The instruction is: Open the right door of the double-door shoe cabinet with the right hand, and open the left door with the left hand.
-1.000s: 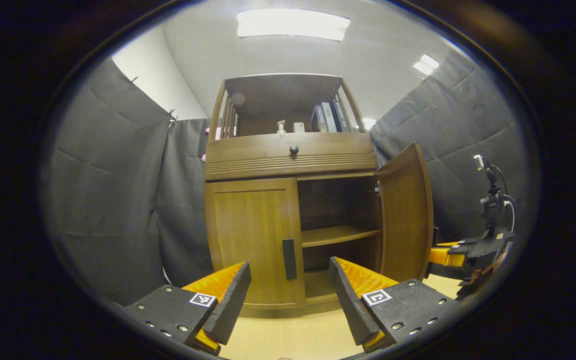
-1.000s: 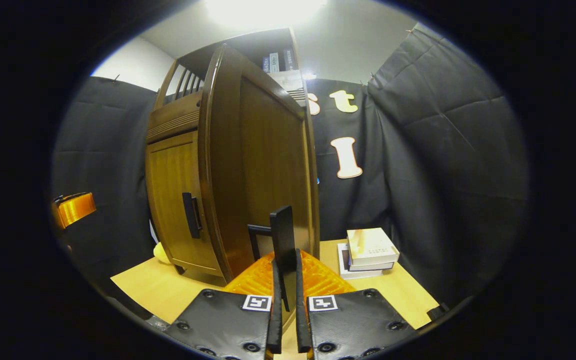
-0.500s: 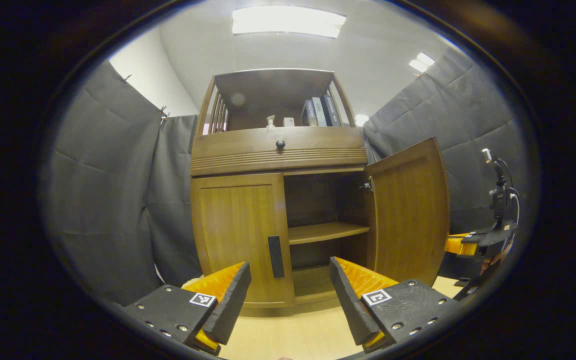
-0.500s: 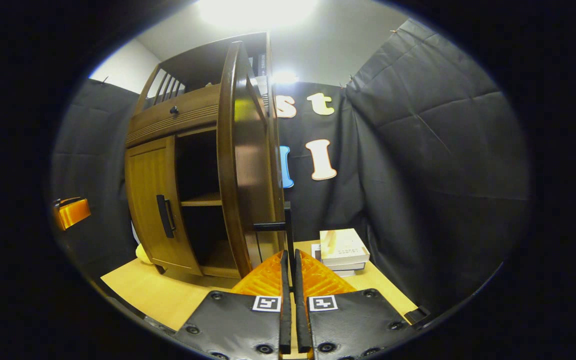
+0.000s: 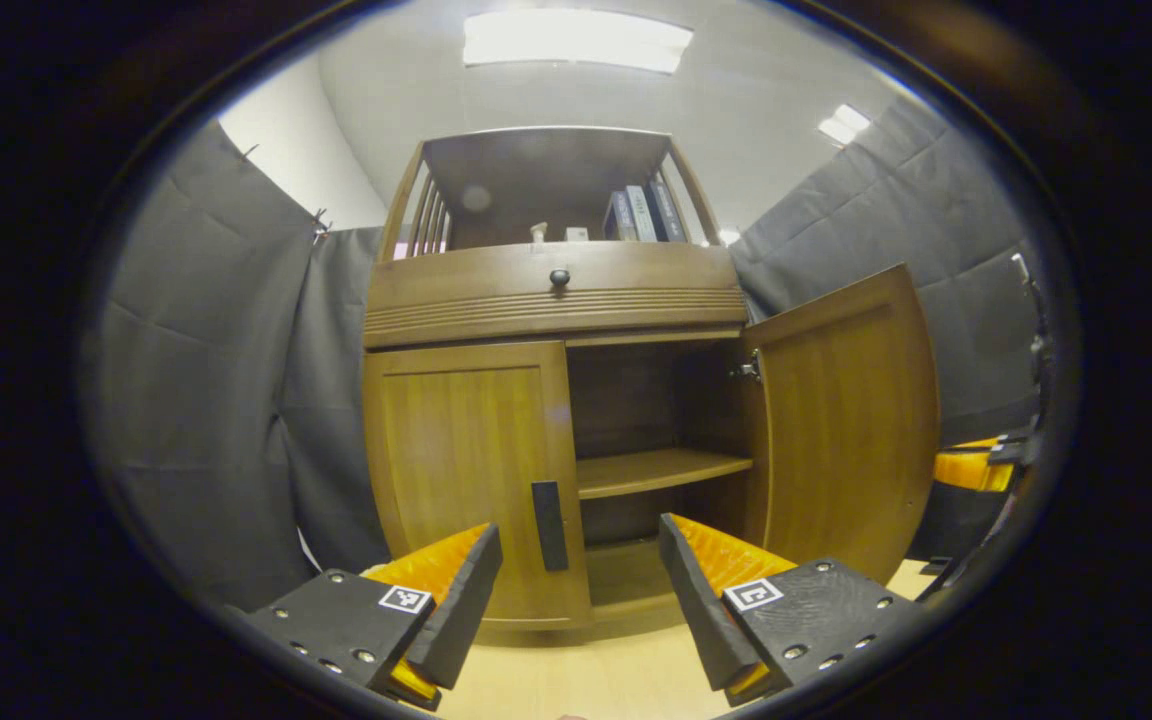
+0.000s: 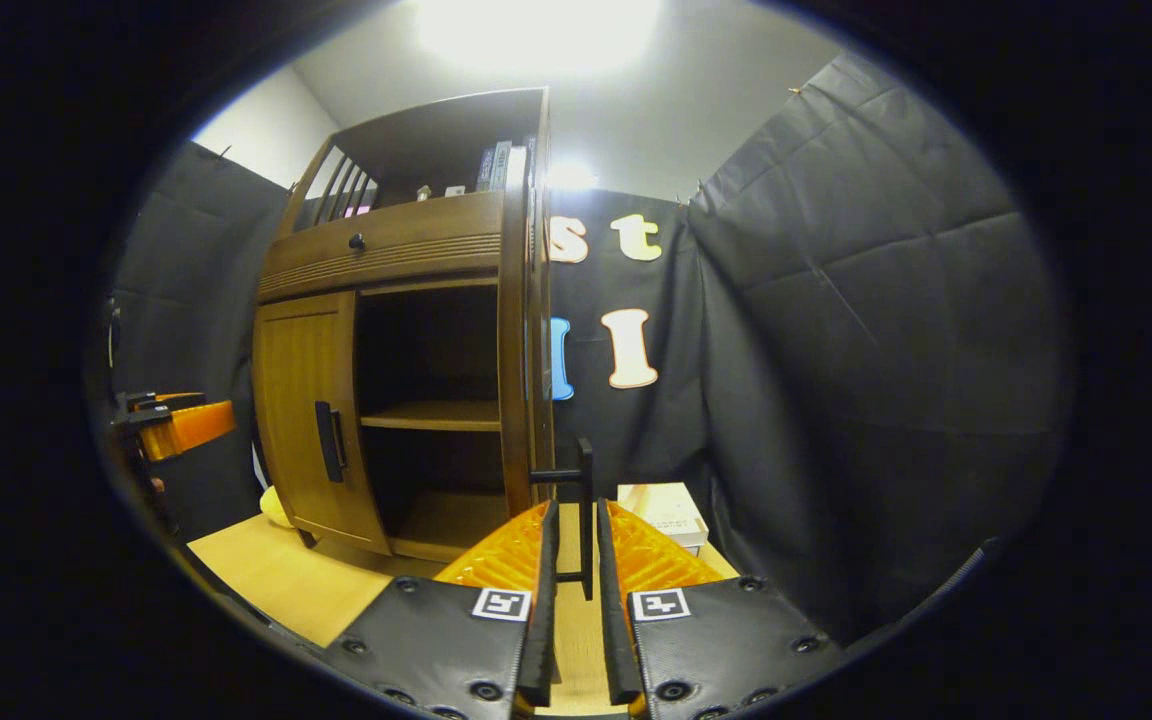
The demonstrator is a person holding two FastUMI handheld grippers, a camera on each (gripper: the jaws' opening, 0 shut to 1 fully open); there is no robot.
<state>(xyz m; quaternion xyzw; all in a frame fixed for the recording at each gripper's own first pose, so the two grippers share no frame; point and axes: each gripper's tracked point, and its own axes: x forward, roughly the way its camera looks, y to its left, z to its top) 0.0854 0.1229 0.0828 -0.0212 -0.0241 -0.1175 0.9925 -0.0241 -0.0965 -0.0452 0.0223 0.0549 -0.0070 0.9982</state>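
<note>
- Right claw [image 6: 572, 590]: its fingers stand a little apart on either side of the right door's handle [image 6: 584, 520]; whether they press on it cannot be told. Half a second ago they sat tighter about the handle.
- Right door [image 5: 841, 420]: now swung well clear of the cabinet front, wider than a second ago; in the right gripper view it is seen nearly edge-on [image 6: 526, 330]. The first half of the task looks practically done; only letting go of the handle remains.
- Left claw [image 5: 581, 590]: fingers wide apart and holding nothing, short of the cabinet and facing the left door [image 5: 466, 470]. It has come somewhat nearer since a second ago.
- Left door: shut, flush with the frame; its handle [image 5: 547, 511] lies at the door's right edge, just left of the open bay and between the left claw's fingers in the view. Grasping that handle is judged the next step.
- Worktop [image 5: 586, 680]: pale wood, carrying the cabinet [image 5: 556, 290]; a box [image 6: 664, 507] lies on it to the right of the open door.
- Cabinet interior: one shelf [image 5: 661, 468] crosses the open bay; nothing can be made out on it. Above the doors, a drawer with a knob [image 5: 559, 277], then an open top shelf holding books [image 5: 641, 212].
- Room: dark quilted cloth walls [image 6: 856, 330] at left, right and behind; a ceiling light [image 5: 576, 40] overhead.
</note>
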